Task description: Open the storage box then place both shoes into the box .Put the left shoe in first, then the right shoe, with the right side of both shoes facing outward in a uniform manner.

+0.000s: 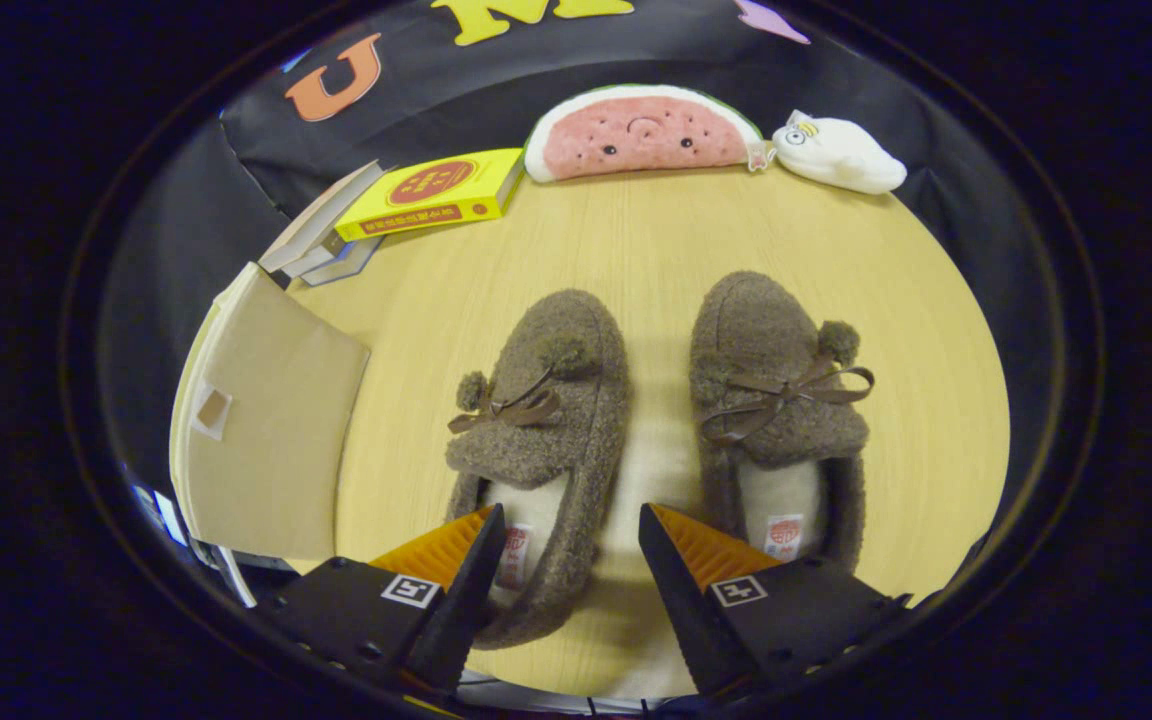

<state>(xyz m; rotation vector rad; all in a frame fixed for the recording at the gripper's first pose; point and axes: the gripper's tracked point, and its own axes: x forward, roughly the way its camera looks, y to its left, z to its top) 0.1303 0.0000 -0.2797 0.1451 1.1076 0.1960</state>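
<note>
Beyond open claw (571,540): shoes (546,430), book (433,192)

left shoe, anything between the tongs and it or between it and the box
Nothing visible. The open tongs straddle the left shoe's heel side, touching nothing else. Bare table separates the shoe from the box beside it, whose lid looks shut.

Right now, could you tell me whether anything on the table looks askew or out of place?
Nothing stands out. Both slippers, left shoe and right shoe, lie upright side by side, toes away; the open gripper hangs over their heels. The box is beside them.
</note>
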